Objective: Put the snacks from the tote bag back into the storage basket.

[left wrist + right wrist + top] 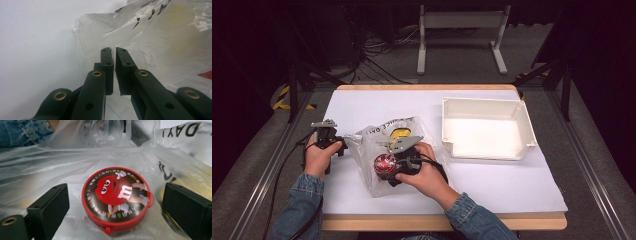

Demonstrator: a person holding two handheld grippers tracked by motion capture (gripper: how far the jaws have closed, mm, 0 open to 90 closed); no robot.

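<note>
While left gripper (114, 53) pinches bag (160, 42), right gripper (115, 202) gapes around face-up tin (116, 200).

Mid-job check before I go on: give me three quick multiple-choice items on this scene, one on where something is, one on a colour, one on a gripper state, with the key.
1. Where is the white bin?
A. at the table's right
B. at the table's left edge
C. inside the plastic bag

2. What colour is the round candy tin's rim?
A. blue
B. red
C. green

3. How do the right hand-held gripper's jaws stand?
A. shut on the bin
B. closed with nothing near
C. open, either side of the tin

Key: 1 A, the high view shows the bin right of the plastic bag. 2 B, the right gripper view shows a red rim. 3 C, a black jaw stands apart on each side of the tin.
</note>
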